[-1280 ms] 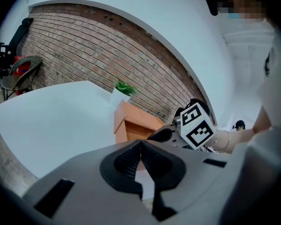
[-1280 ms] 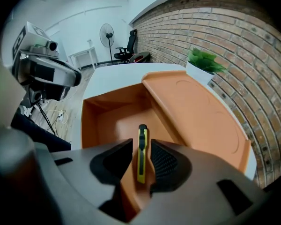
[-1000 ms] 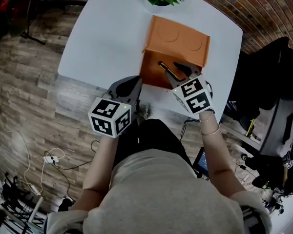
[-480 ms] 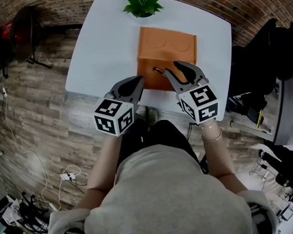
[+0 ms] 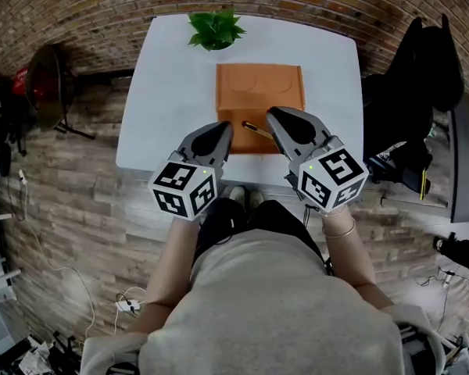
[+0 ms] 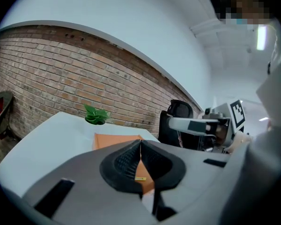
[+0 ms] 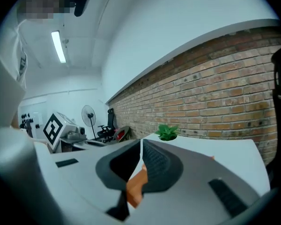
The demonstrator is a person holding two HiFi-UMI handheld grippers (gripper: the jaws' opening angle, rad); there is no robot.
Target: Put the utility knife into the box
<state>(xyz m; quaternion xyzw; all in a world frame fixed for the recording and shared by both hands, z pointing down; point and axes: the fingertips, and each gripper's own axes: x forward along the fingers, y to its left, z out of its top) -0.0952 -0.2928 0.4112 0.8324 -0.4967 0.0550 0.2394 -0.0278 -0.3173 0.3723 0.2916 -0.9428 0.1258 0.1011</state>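
Observation:
An orange box (image 5: 259, 92) stands on the white table (image 5: 172, 92). The black and yellow utility knife (image 5: 255, 130) lies in its darker near part, held by nothing. My right gripper (image 5: 272, 116) hangs over the box's near right corner, above the knife. Its jaws have just been closing and now meet with nothing between them (image 7: 141, 143). My left gripper (image 5: 224, 127) is shut and empty beside the box's near left corner. In the left gripper view its tips (image 6: 140, 143) meet, and below them show the box (image 6: 113, 139) and a yellow bit of the knife (image 6: 140, 178).
A green potted plant (image 5: 213, 28) stands at the table's far edge, behind the box. A brick wall runs beyond the table. A black chair (image 5: 410, 84) and gear stand to the right, a fan (image 5: 43, 80) to the left. Wood floor lies below the near edge.
Both grippers have risen from the box toward the camera. The right gripper's jaws, wide open by the knife before, have closed with nothing in them. The knife stayed in the box.

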